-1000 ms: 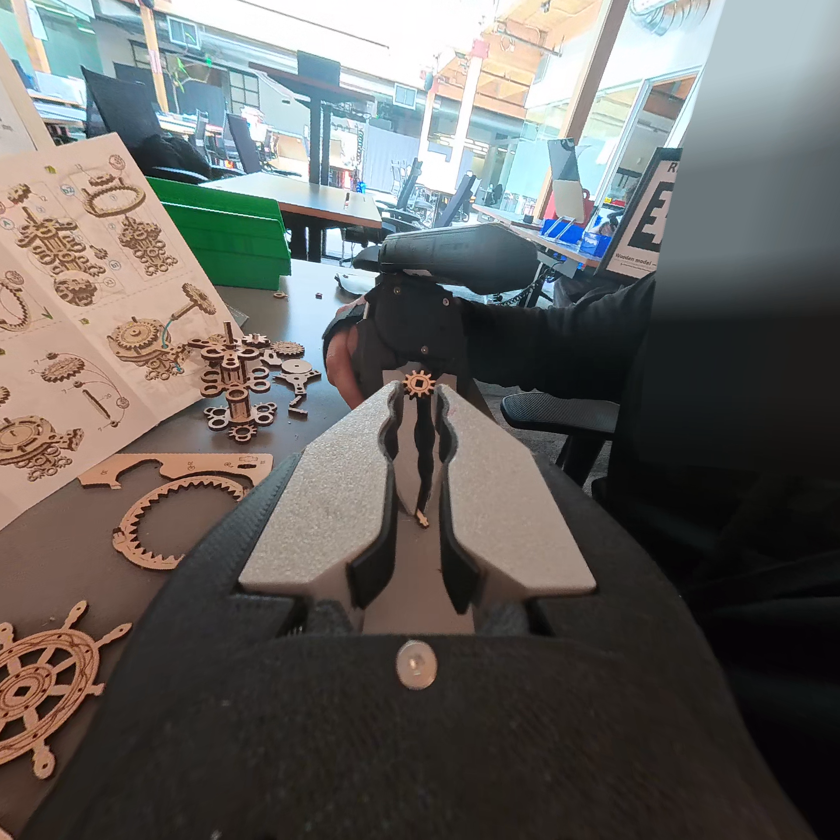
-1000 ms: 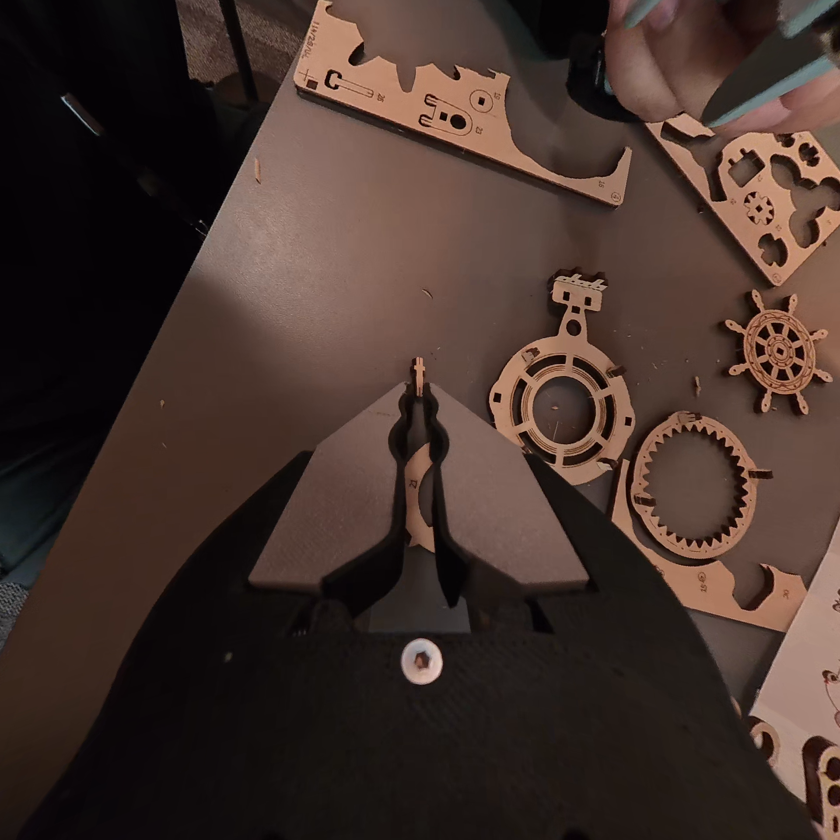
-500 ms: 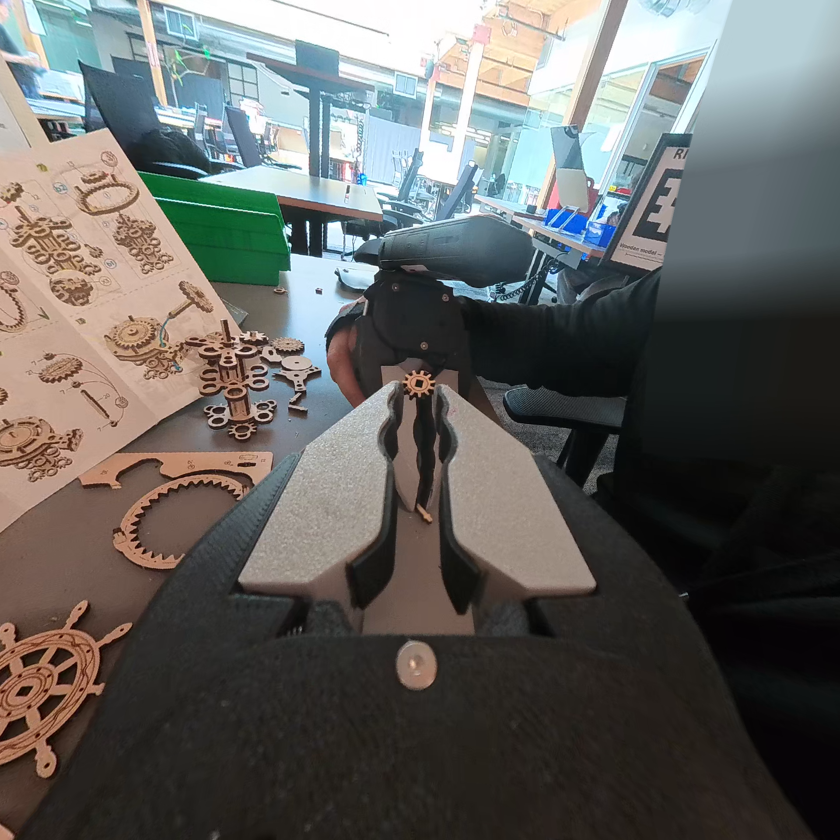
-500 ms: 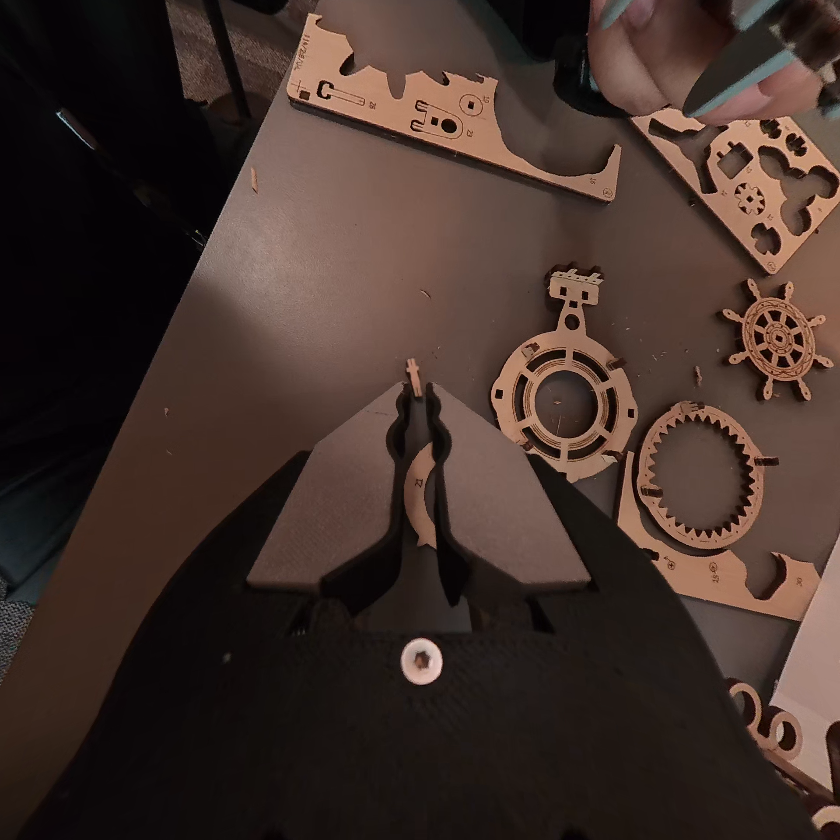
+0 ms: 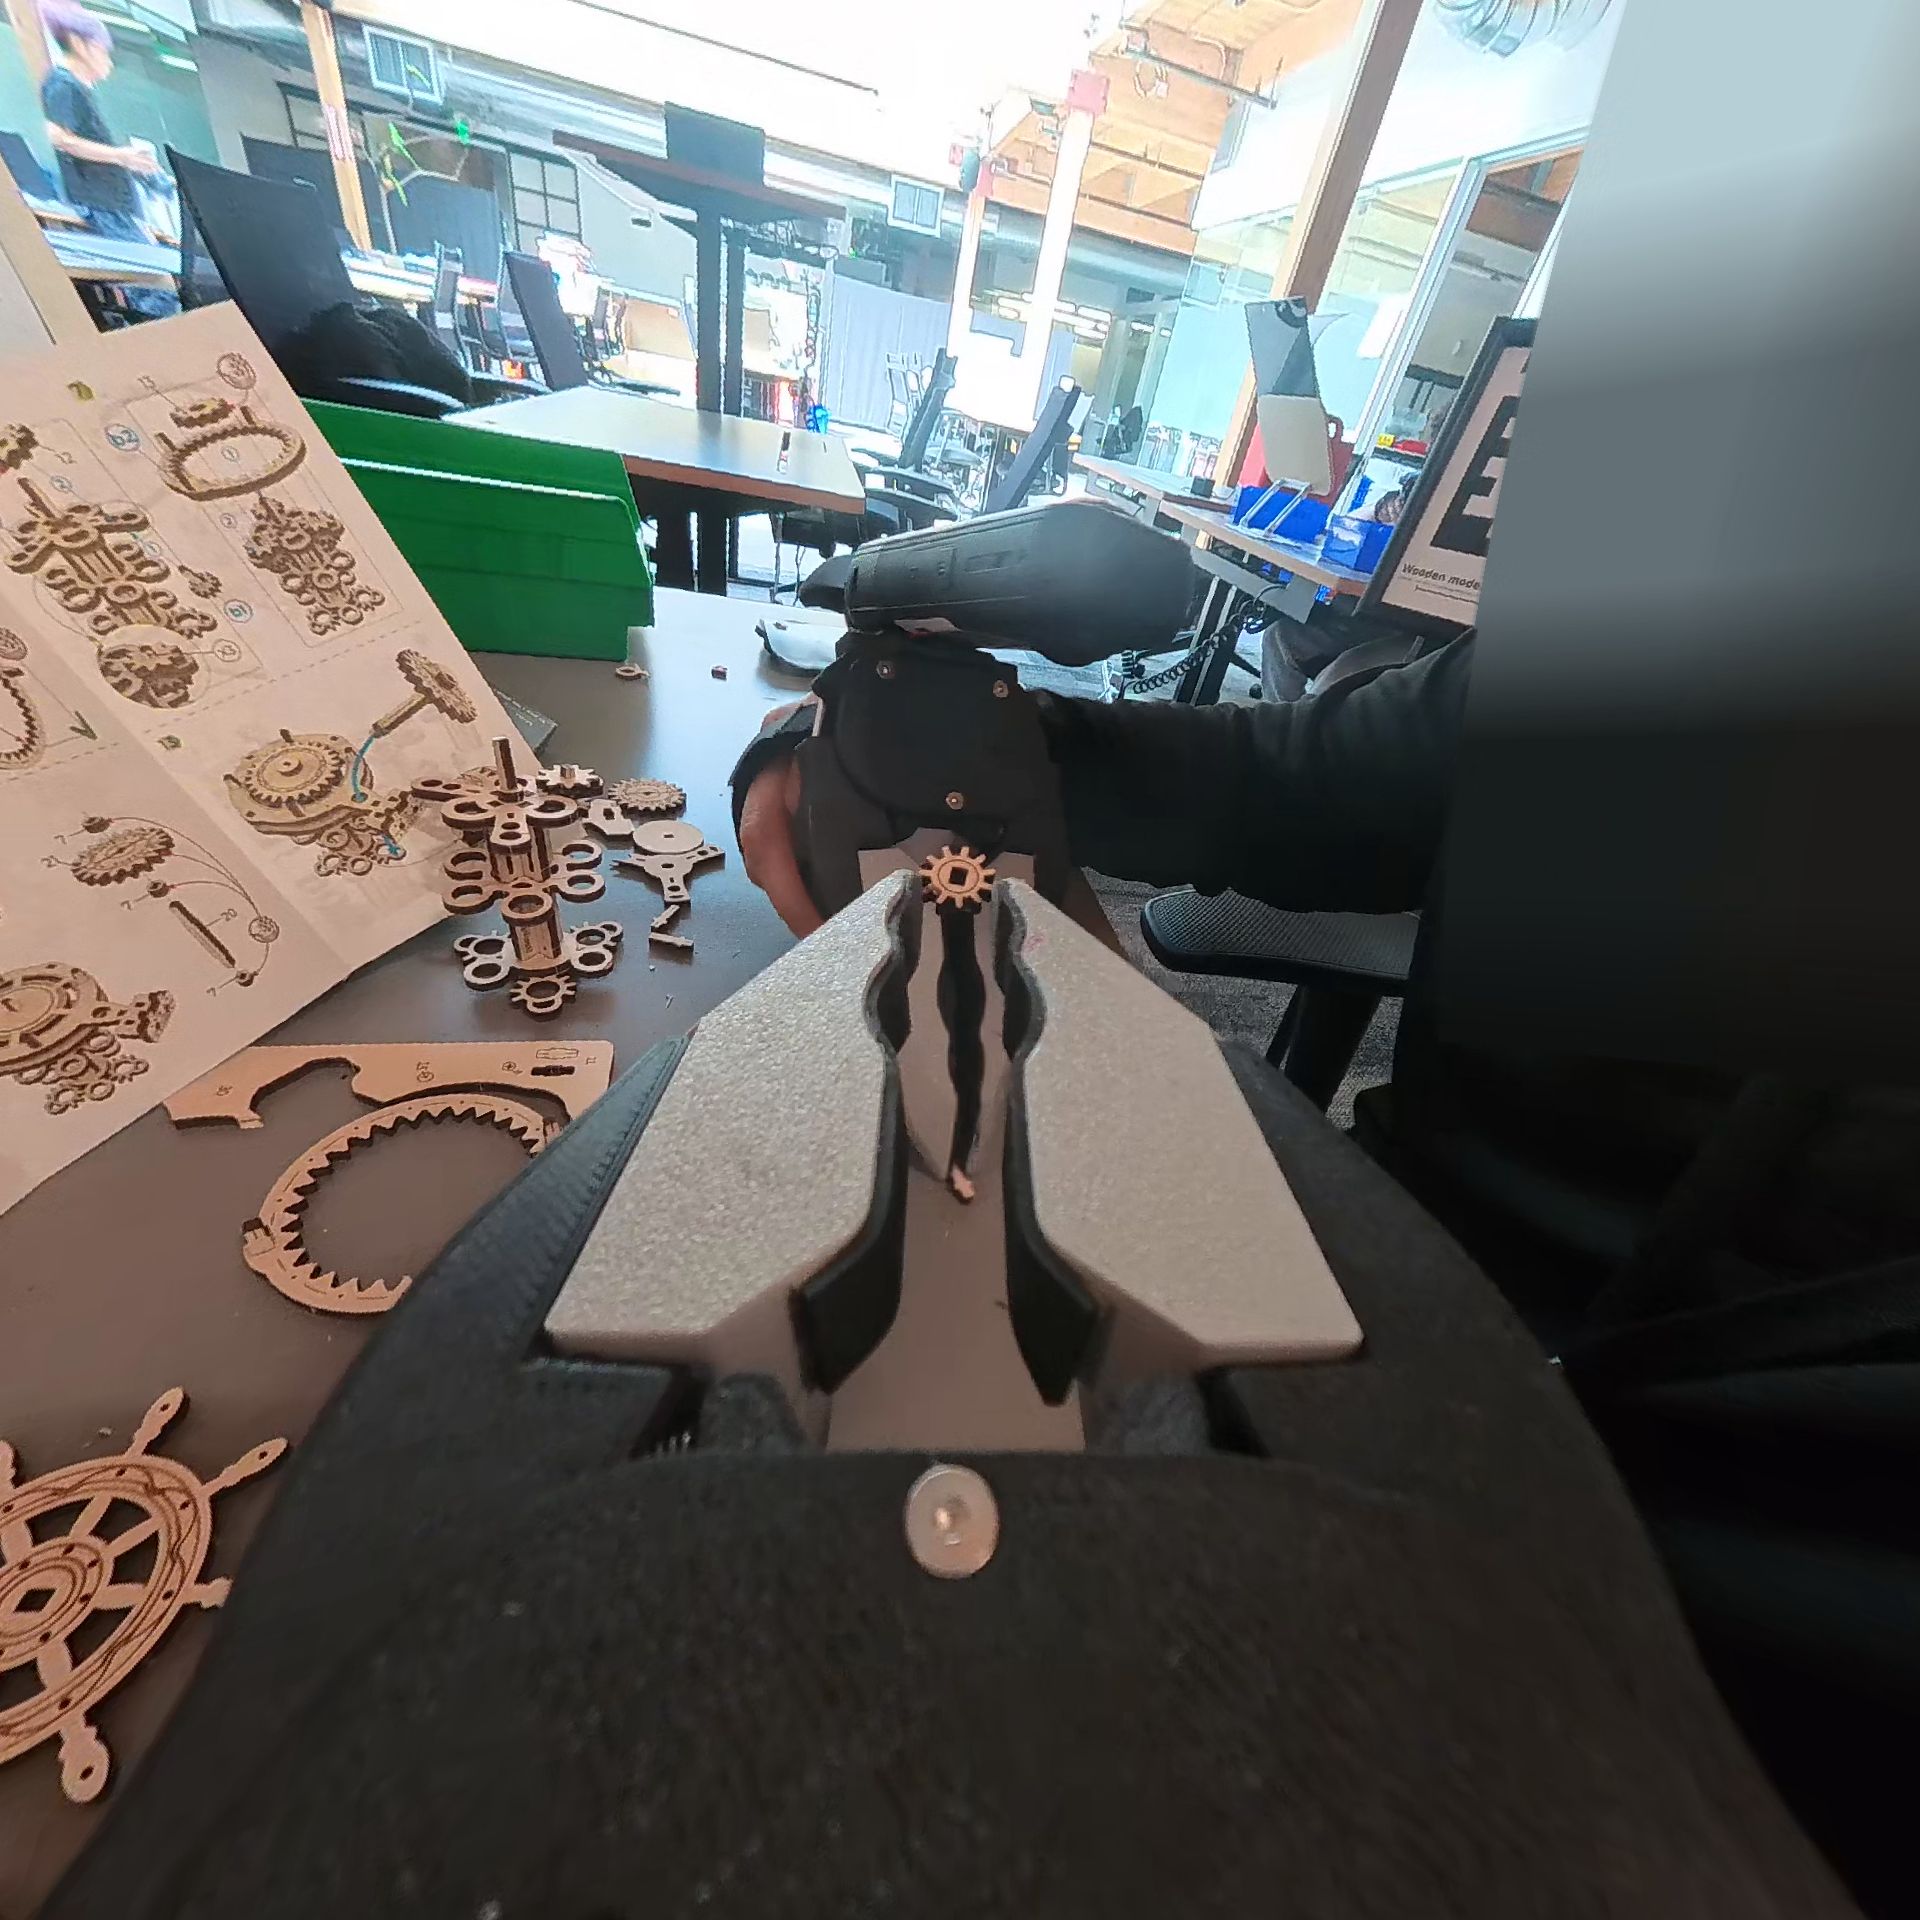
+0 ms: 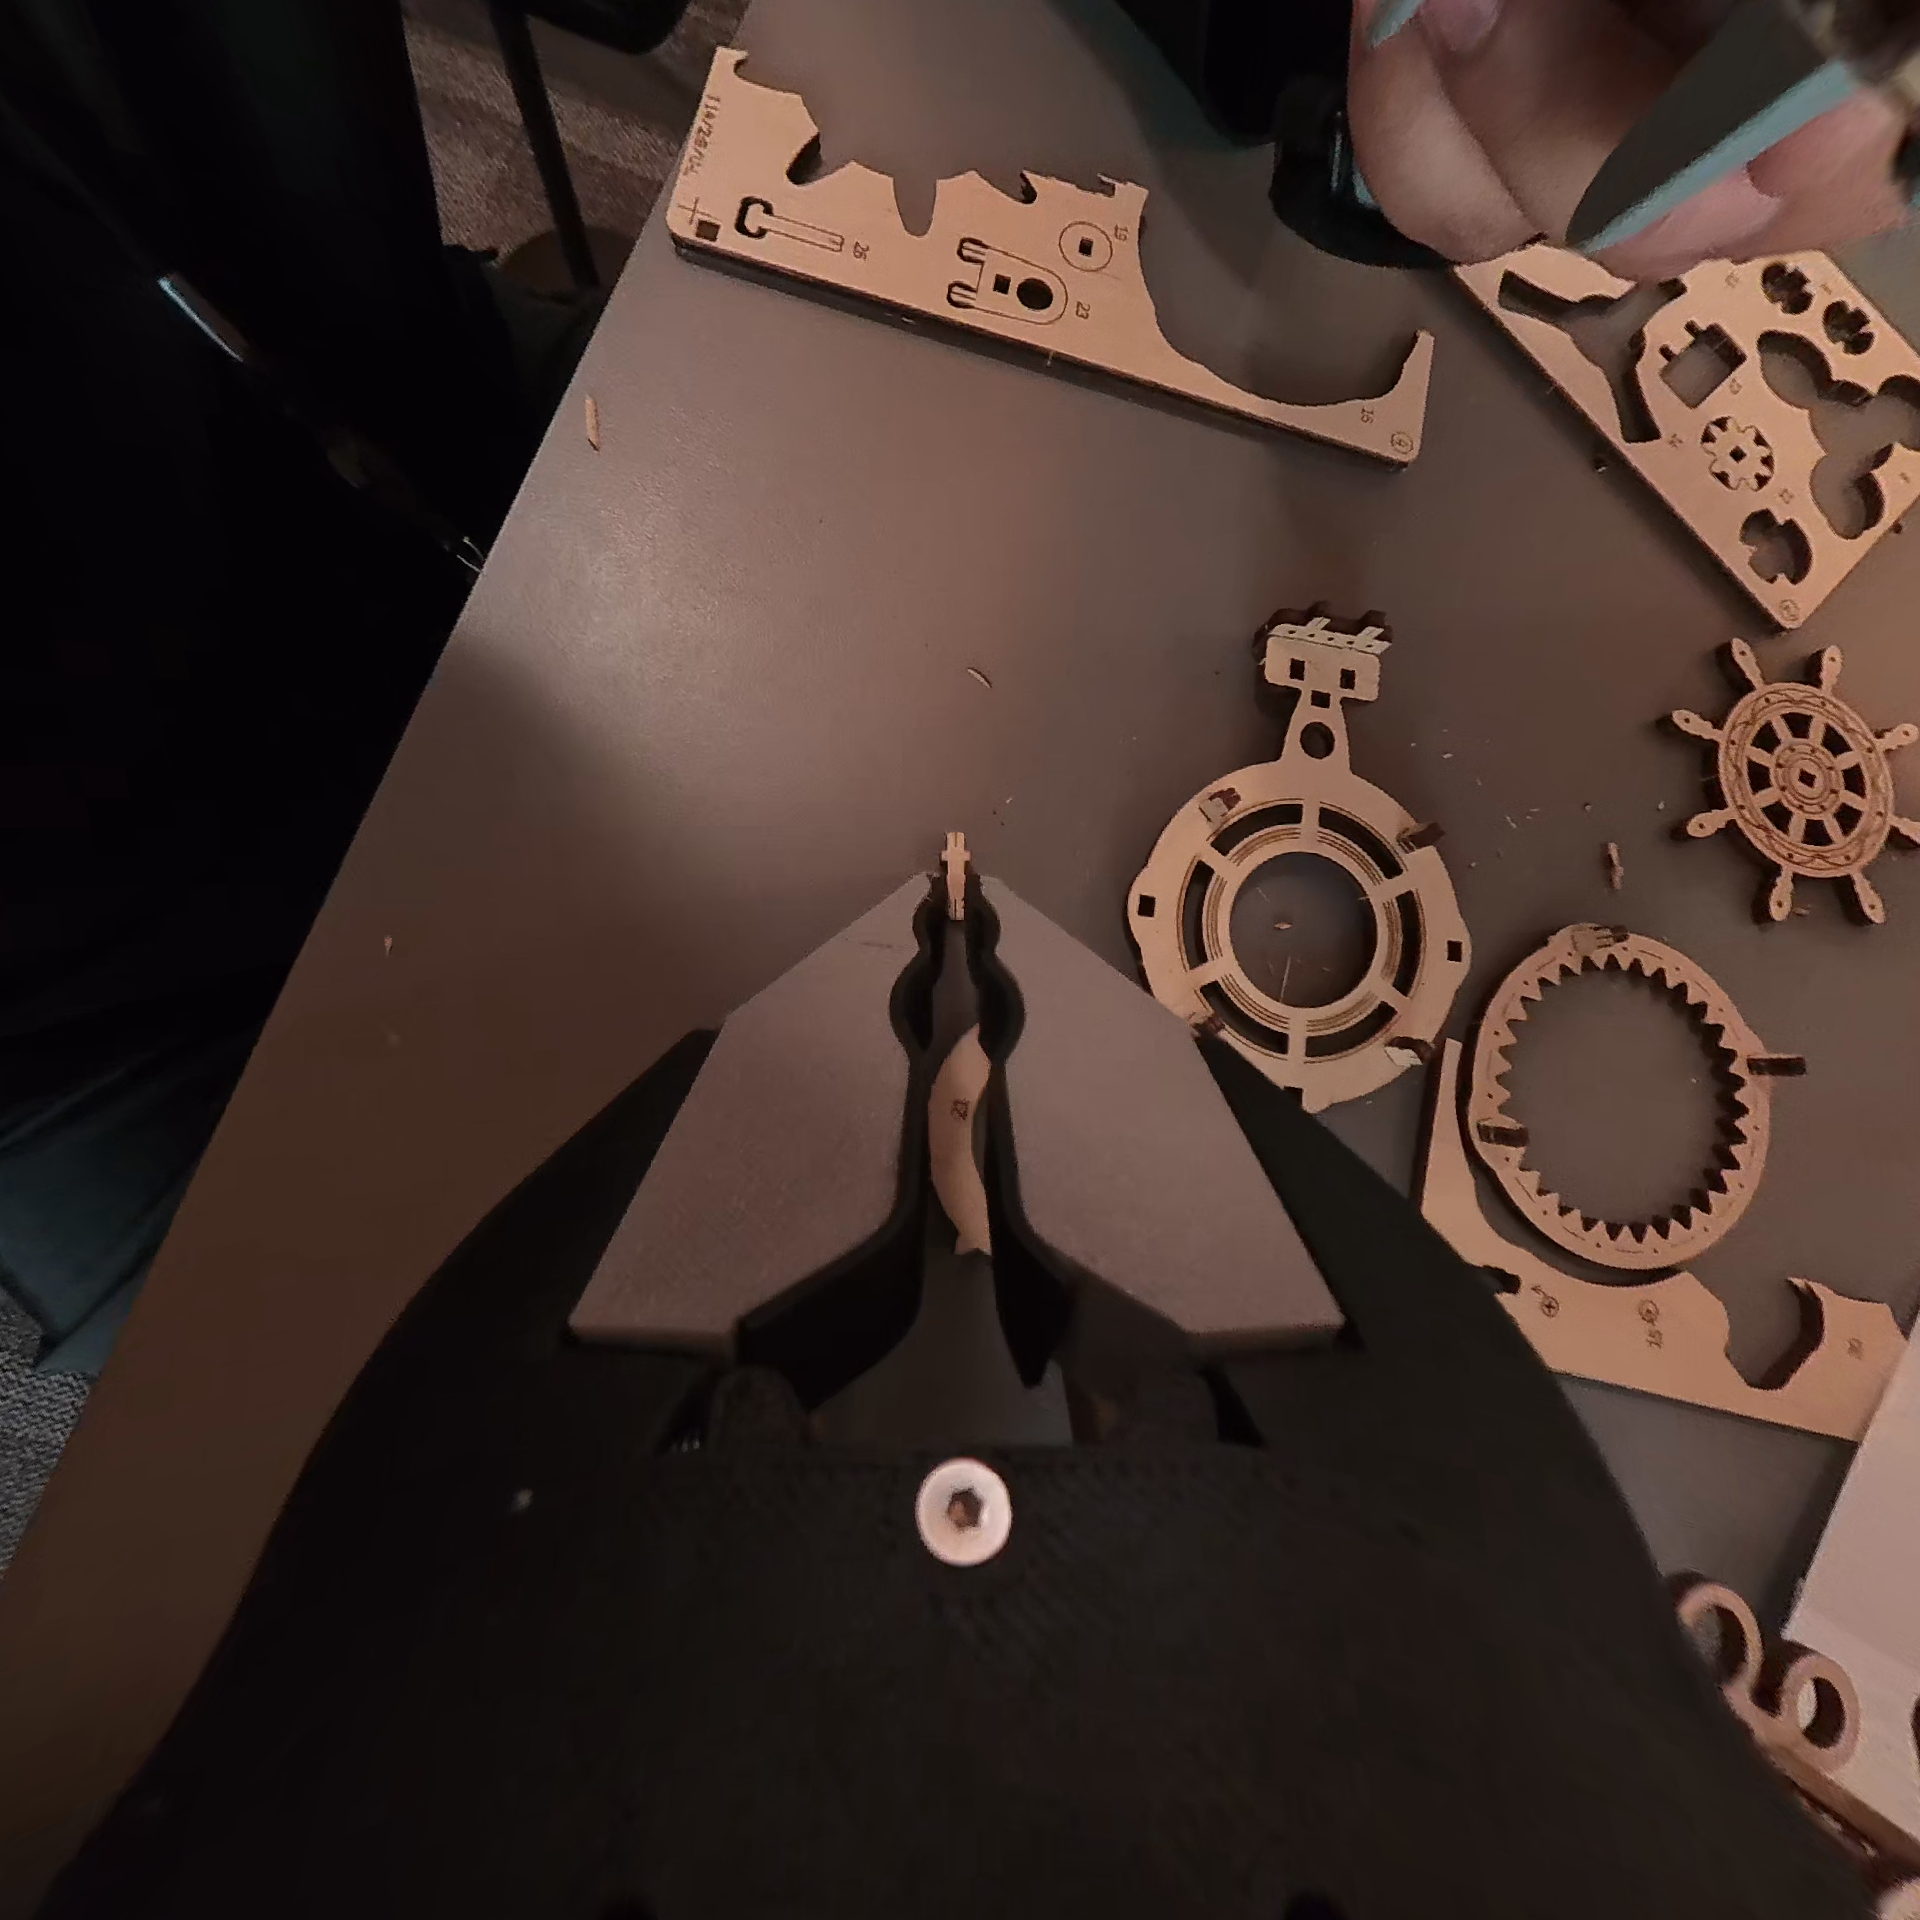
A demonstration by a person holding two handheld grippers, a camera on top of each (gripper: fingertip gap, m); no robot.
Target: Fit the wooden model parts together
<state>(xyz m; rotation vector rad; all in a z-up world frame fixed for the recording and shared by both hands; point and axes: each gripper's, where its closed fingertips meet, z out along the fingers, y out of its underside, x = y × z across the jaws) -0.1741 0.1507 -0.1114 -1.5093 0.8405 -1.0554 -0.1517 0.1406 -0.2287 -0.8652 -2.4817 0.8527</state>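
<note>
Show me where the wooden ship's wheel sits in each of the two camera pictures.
Left wrist view: ship's wheel lies flat at the bottom left.
Right wrist view: ship's wheel lies at the right edge, above the middle.
Shared landmark: the toothed ring beside it.

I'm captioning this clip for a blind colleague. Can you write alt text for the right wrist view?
The right tool, shut on a thin wooden piece, hangs over a grey table. To its right lie a round wooden frame, a toothed ring and a ship's wheel.
</note>
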